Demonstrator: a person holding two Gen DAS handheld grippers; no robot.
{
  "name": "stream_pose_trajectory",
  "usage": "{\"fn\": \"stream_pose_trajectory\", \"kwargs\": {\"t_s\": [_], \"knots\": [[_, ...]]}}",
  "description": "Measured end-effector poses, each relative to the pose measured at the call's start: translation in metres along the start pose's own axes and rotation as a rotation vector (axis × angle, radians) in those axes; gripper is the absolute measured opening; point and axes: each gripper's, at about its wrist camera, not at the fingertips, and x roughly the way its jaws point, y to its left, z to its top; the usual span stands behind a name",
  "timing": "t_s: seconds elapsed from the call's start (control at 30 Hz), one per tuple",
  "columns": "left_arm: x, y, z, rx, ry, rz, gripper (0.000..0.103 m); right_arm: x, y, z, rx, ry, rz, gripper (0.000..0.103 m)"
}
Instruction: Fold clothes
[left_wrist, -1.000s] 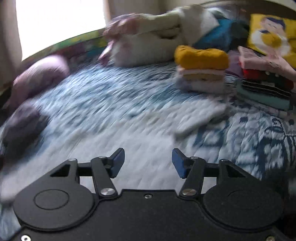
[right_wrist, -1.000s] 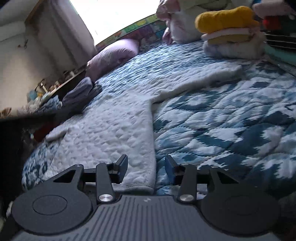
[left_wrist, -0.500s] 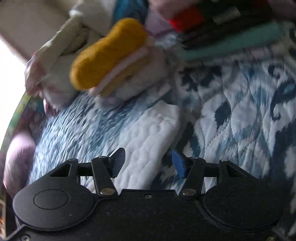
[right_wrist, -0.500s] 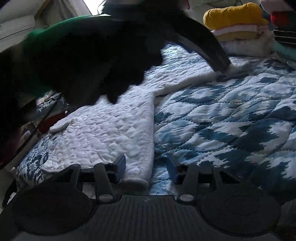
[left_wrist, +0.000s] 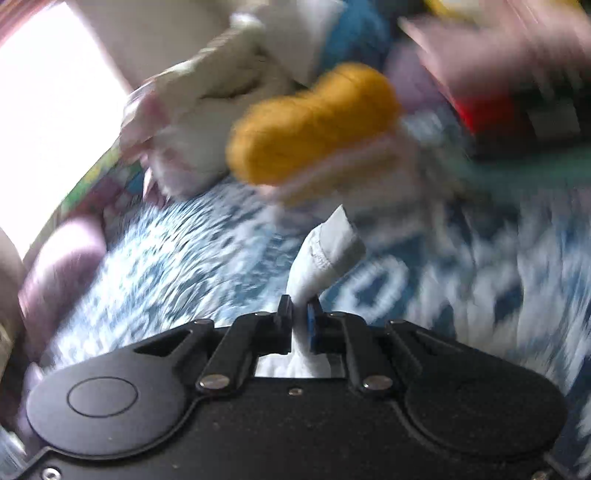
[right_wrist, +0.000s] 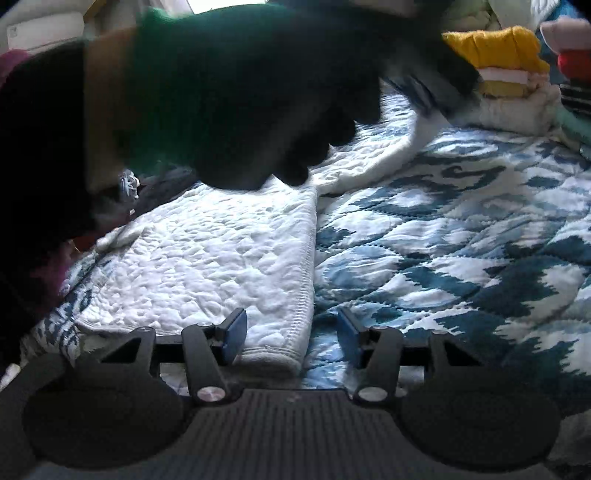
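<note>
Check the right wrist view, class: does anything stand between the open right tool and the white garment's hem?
Nothing visible does. The right tool is open, and the white garment has its hem already lying between the fingers, on the bed quilt.

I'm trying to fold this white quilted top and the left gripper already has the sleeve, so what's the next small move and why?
Probably carry the sleeve end across onto the garment body. The left gripper is shut on that cuff and has it lifted off the bedspread, while the right gripper sits open at the hem corner, gripping nothing.
</note>
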Motion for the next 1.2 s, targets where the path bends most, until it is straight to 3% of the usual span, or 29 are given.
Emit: {"fn": "stream_pose_trajectory", "kwargs": {"t_s": [0.2,0.43,0.5,0.53,0.57,0.67,0.83,1.0,1.2], "knots": [[-0.041,0.105,-0.014,-0.334,-0.067,-0.039,0.007,-0.006,0.011,-0.002,-0.055,-0.003,-0.053,0.064],[-0.057,0.193,-0.068,-0.648,-0.074,-0.040,0.007,-0.014,0.028,-0.005,-0.135,-0.022,-0.099,0.067],[-0.057,0.207,-0.083,-0.707,-0.064,-0.037,0.007,-0.016,0.031,-0.006,-0.160,-0.039,-0.095,0.055],[-0.058,0.213,-0.091,-0.737,-0.063,-0.044,0.007,-0.016,0.032,-0.005,-0.168,-0.039,-0.096,0.033],[-0.058,0.216,-0.097,-0.756,-0.063,-0.043,0.007,-0.015,0.033,-0.004,-0.176,-0.036,-0.098,0.026],[-0.060,0.229,-0.116,-0.809,-0.061,-0.035,0.007,-0.018,0.040,-0.002,-0.209,-0.061,-0.092,0.019],[-0.058,0.253,-0.147,-0.892,-0.060,-0.016,0.007,-0.025,0.071,0.000,-0.350,-0.152,-0.026,0.018],[-0.053,0.269,-0.170,-0.911,-0.048,0.006,0.007,0.004,0.105,-0.002,-0.477,-0.111,0.008,0.016],[-0.042,0.280,-0.196,-0.951,-0.044,0.010,0.007,0.035,0.125,-0.005,-0.511,-0.047,0.030,0.014]]}}
